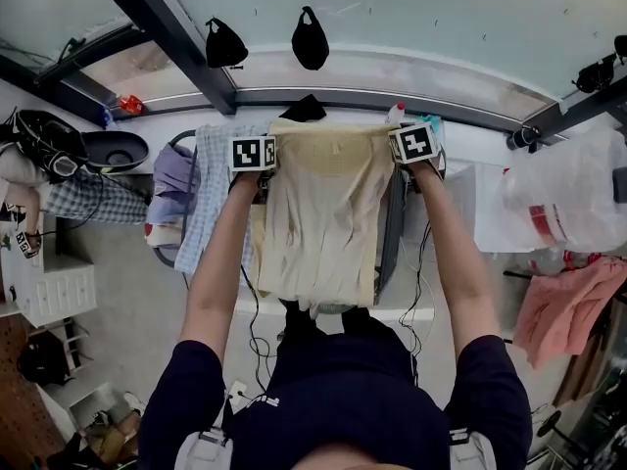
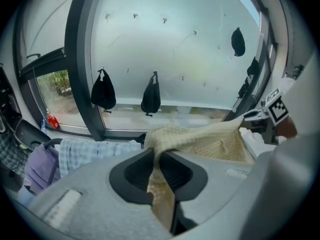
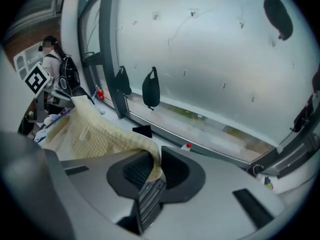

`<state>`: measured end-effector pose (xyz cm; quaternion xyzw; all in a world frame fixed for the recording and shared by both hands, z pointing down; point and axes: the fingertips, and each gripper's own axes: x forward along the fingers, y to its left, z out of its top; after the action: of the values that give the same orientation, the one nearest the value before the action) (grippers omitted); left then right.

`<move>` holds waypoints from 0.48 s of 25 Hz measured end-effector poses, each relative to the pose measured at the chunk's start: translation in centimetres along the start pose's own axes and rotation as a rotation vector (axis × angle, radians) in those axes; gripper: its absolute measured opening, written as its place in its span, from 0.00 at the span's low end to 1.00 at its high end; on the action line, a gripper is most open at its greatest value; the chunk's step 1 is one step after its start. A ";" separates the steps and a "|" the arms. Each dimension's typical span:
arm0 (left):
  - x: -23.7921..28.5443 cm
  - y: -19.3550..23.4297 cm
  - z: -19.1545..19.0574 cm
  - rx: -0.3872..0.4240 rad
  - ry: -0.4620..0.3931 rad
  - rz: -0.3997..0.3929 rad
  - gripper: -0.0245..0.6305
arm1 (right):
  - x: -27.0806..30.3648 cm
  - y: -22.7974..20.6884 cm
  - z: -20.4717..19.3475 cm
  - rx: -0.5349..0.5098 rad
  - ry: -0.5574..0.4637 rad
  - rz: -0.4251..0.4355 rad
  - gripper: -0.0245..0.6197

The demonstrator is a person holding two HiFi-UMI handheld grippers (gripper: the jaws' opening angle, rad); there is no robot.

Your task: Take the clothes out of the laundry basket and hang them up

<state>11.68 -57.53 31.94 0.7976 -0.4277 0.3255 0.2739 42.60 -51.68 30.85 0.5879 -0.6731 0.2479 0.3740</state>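
A cream waffle-knit garment hangs spread out between both grippers, its top edge stretched level in front of the window and its body falling toward the person. My left gripper is shut on the garment's upper left corner; in the left gripper view the cloth runs down between the closed jaws of that gripper. My right gripper is shut on the upper right corner, with the fabric pinched at its jaws. The garment hides whatever lies beneath it, and no basket shows.
A blue checked cloth and a purple garment hang on a rack just left of the cream one. Two black pouches hang on the window. A white plastic bag and a pink cloth are at the right.
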 end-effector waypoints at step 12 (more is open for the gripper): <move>1.3 -0.2 -3.9 -0.028 0.050 -0.047 0.37 | 2.5 1.4 -5.2 0.317 0.110 0.325 0.60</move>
<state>11.27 -55.32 35.36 0.7949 -0.4065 0.3329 0.3033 42.27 -48.87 36.08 0.5090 -0.6901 0.4390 0.2682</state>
